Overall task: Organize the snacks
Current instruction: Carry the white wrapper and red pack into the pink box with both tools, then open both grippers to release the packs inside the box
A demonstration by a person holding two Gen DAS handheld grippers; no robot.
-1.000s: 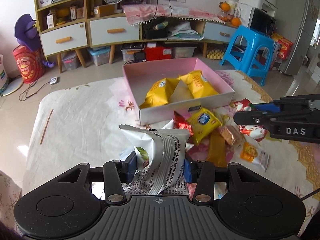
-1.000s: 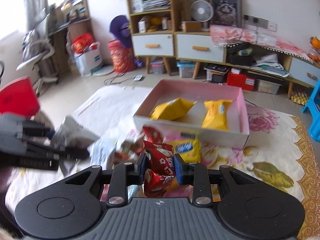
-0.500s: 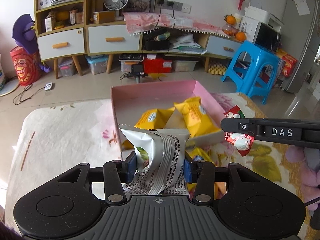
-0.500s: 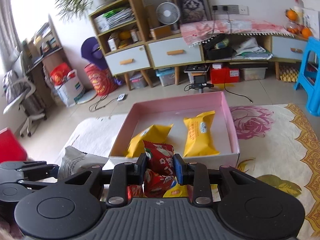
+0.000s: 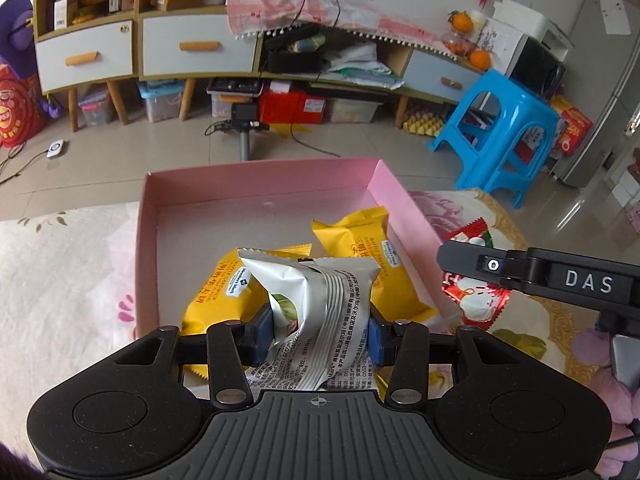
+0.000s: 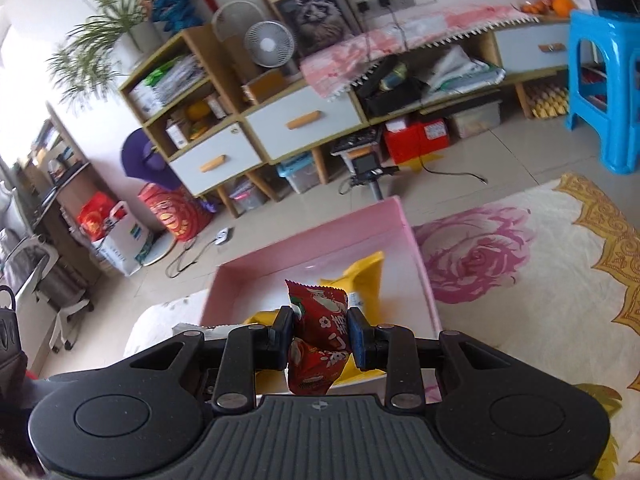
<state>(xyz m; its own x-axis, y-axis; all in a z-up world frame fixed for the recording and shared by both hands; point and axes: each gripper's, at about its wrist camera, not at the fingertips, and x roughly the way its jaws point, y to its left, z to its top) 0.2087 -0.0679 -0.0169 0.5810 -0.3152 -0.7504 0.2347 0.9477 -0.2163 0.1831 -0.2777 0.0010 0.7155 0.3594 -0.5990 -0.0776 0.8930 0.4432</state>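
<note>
My left gripper [image 5: 316, 334] is shut on a silver snack packet [image 5: 320, 308] and holds it over the near part of the pink box [image 5: 256, 178]. Two yellow snack packets [image 5: 356, 240] lie inside the box. My right gripper [image 6: 320, 334] is shut on a red snack packet [image 6: 318, 332] and hovers over the box's near right side [image 6: 420, 264]. The right gripper also shows in the left wrist view [image 5: 460, 268], with the red packet [image 5: 476, 296] in it, just right of the box.
The box sits on a floral cloth [image 6: 520, 280] covering the table. Beyond the table edge are a tiled floor, a blue stool [image 5: 496, 136] and low cabinets [image 5: 160, 48]. A tripod stands on the floor behind the box [image 5: 244, 132].
Both grippers have moved forward from the loose snack pile to above the pink box, each still holding its packet. The right gripper has also tilted.
</note>
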